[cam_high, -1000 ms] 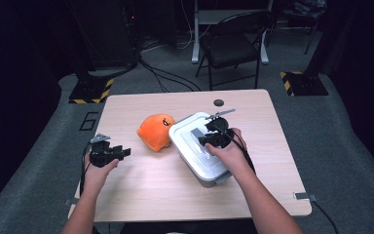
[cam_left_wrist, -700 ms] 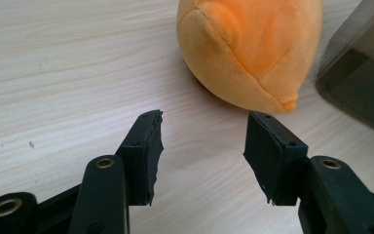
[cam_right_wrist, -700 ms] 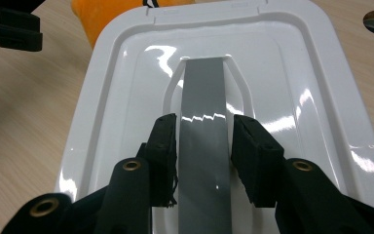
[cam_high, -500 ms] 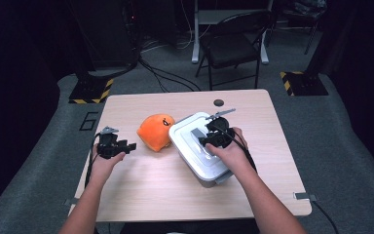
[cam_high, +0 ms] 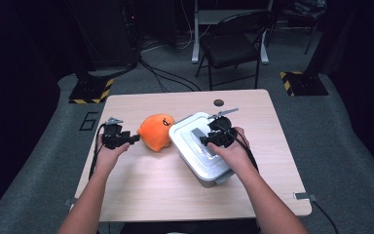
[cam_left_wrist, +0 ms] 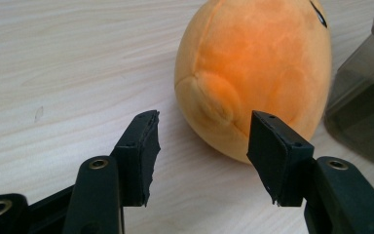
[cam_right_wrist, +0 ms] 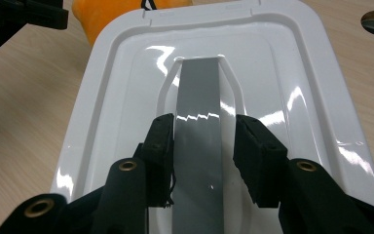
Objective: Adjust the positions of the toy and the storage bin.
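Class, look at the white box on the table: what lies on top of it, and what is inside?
A white lid with a grey handle strip covers the box; the right gripper straddles that strip. The lid hides whatever is inside.

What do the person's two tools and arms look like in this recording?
Both tools, left tool and right tool, are black, each with two flat black pads on jaw arms with brass-ringed holes. A black cable trails from the left one, and a grey plate tops the right. The forearms are bare, with no sleeves in view.

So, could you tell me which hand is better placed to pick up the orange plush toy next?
Left: the left gripper faces the orange plush toy with open jaws, while the right gripper straddles the grey handle on the white lid.
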Demonstrator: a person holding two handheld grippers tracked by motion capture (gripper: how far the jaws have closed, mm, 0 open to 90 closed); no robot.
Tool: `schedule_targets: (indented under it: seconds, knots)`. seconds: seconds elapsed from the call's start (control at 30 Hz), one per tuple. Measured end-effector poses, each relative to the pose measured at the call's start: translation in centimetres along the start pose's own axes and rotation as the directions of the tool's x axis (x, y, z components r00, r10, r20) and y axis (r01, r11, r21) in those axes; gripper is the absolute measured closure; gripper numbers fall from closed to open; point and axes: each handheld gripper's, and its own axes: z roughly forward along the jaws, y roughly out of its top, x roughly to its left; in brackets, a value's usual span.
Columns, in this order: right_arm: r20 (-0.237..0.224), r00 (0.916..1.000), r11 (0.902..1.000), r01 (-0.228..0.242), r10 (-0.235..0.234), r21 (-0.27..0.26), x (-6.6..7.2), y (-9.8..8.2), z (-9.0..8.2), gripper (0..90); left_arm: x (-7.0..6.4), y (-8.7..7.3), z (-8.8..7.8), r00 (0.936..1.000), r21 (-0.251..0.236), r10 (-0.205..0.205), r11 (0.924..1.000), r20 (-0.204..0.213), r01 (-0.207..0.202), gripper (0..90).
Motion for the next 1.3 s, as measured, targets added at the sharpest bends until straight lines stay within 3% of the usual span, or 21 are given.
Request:
schedule_targets:
  seconds: [0.3, 0.37, 0.5, 0.73, 1.07, 1.3]
  knots:
    - [-0.012, 0.9999, 0.9999, -0.010, 0.010, -0.009, -0.3, -0.1, 0.0, 58.1, 0.2, 1.4, 1.3, 0.9998, 0.025, 0.017, 0.9995, 0.004, -0.018, 48.3]
    - [-0.015, 0.9999, 0.9999, -0.008, 0.008, -0.013, -0.4, -0.2, 0.0, 58.0, 0.3, 1.4, 1.6, 0.9999, 0.027, -0.007, 0.9996, 0.012, 0.006, 49.5]
    - [-0.016, 0.9998, 0.9998, -0.011, 0.010, -0.015, -0.4, -0.3, 0.0, 58.0, 0.4, 1.2, 2.1, 0.9993, 0.049, -0.016, 0.9987, 0.033, 0.015, 57.8]
    - [-0.019, 0.9997, 0.9997, -0.015, 0.015, -0.020, -0.4, -0.3, 0.0, 58.0, 0.1, 1.2, 2.2, 0.9988, 0.031, -0.022, 0.9993, 0.043, 0.021, 74.5]
    - [-0.020, 0.9996, 0.9995, -0.021, 0.020, -0.024, -0.4, -0.4, 0.0, 58.4, -0.3, 1.0, 1.3, 0.9985, 0.041, -0.003, 0.9991, 0.054, 0.001, 82.0]
    - [-0.017, 0.9996, 0.9994, -0.021, 0.020, -0.027, -0.3, -0.6, 0.0, 58.4, -0.1, -0.1, -0.6, 0.9979, 0.043, -0.009, 0.9991, 0.064, 0.006, 82.7]
